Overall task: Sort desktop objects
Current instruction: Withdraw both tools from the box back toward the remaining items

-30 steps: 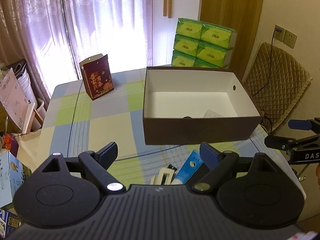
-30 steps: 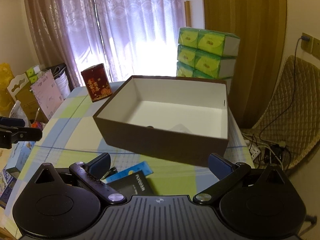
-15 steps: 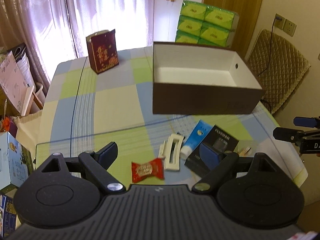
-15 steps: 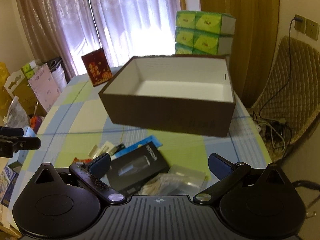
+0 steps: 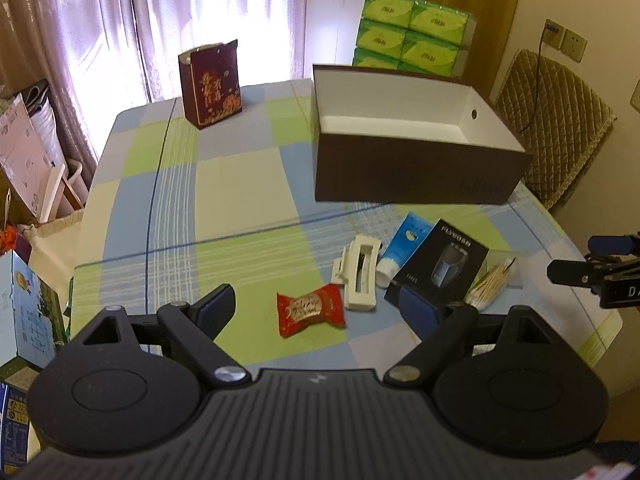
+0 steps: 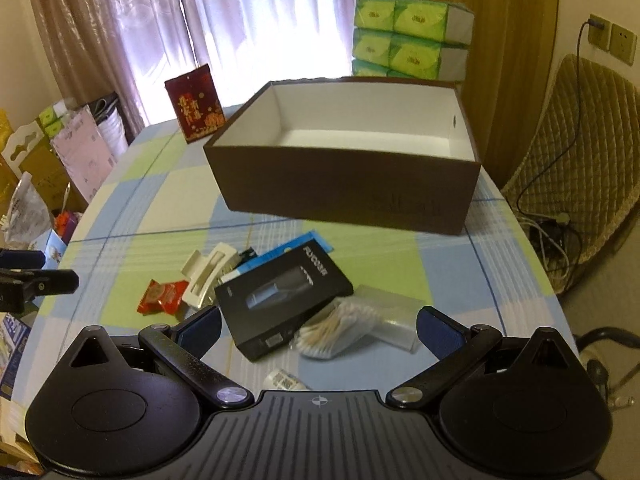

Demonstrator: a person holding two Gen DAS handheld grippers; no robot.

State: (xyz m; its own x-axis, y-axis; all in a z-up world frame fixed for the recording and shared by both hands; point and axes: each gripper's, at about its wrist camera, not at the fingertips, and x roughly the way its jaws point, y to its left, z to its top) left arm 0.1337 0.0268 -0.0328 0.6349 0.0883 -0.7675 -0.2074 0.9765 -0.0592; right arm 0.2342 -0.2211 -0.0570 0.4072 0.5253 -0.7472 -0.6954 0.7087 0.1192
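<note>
Sheer curtains (image 5: 132,20) glow behind my table (image 5: 240,184), which wears a checked cloth of green, blue and cream. Largest on it is the open brown box (image 5: 412,148) with a white inside, which I take as my landmark; what lies on its floor I cannot make out. Behind the box stands a stack of green tissue packs (image 5: 412,32), and to its left, toward the window, an upright red gift bag (image 5: 210,82). In front of the box lies my loose clutter: a black carton (image 6: 284,292) printed with a shaver, a blue tube (image 5: 404,246) with a white cap touching the carton's far side, a clear bag of cotton swabs (image 6: 348,328) against its near right corner, a white hair clip (image 5: 360,274) beside the tube, and furthest left a red candy wrapper (image 5: 310,310). My left gripper (image 5: 318,312) hangs released above the candy, its jaws wide with nothing between them. My right gripper (image 6: 318,330) is equally released, spread over the carton and swabs.
</note>
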